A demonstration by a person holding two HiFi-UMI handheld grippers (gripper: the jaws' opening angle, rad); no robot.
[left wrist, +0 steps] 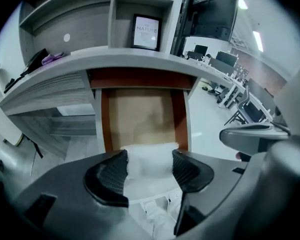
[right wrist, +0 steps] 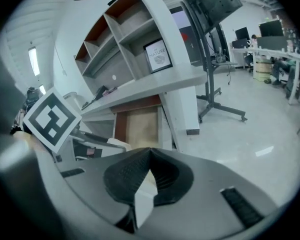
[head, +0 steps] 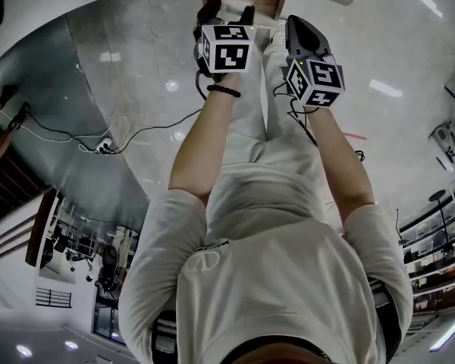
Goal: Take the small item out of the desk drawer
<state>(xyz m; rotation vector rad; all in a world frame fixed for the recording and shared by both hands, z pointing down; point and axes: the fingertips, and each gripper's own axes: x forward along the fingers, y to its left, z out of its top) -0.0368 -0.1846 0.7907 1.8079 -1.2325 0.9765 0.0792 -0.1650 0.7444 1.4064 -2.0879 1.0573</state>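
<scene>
Left gripper (left wrist: 150, 168) clamped on small white soft pack (left wrist: 149, 155), held outside and just before the open desk drawer (left wrist: 140, 115) with tan floor; right gripper (right wrist: 149, 171) alongside, jaws pressed together, empty.

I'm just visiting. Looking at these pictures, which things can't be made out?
The white item clamped in the left gripper: blurred in the left gripper view, unidentifiable; in the head view the marker cube covers it.
The drawer: near end behind the jaws and item; the head view's top edge cuts it off.
The dark things on the desk: too small to name.
</scene>
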